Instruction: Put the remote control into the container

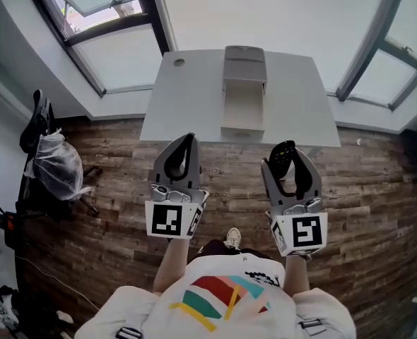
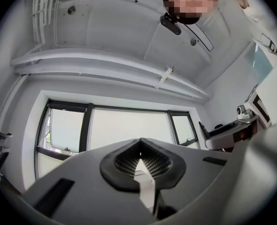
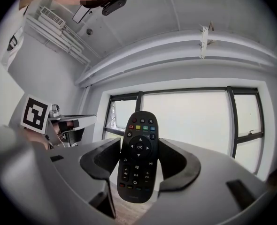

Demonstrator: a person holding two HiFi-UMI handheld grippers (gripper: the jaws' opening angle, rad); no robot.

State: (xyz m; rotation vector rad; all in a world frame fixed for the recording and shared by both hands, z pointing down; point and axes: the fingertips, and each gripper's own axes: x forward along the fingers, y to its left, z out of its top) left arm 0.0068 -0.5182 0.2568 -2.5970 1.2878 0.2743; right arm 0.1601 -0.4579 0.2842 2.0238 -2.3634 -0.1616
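The right claw [image 3: 139,161] is clenched on the remote control [image 3: 138,153], its two dark, rubbery, curved pads pressing the slim body from either side at about mid-length. The remote is a black, matte plastic slab with rounded ends and a slightly wider, oval top. Its face carries small raised buttons: a row of coloured ones near the top, a round direction ring with an OK key below it, then white-marked keys and another coloured row at the bottom.

In the right gripper view its long axis stands nearly upright and the button face is turned toward the camera. The oval top reaches out past the claw tips, and the lower end hangs down between the pale grey, smooth jaw shells. In the head view the remote control [image 1: 281,155] is held in the air over the wooden plank floor [image 1: 109,154], its top pointing toward the bench [image 1: 187,97]. It is short of the bench's near edge and apart from the container [image 1: 244,97].

The container is a grey, boxy, rectangular piece lying lengthwise at the middle of the smooth white bench.

The left claw [image 1: 181,157] is closed on nothing. Its ribbed dark pads [image 2: 129,162] meet at the tips.
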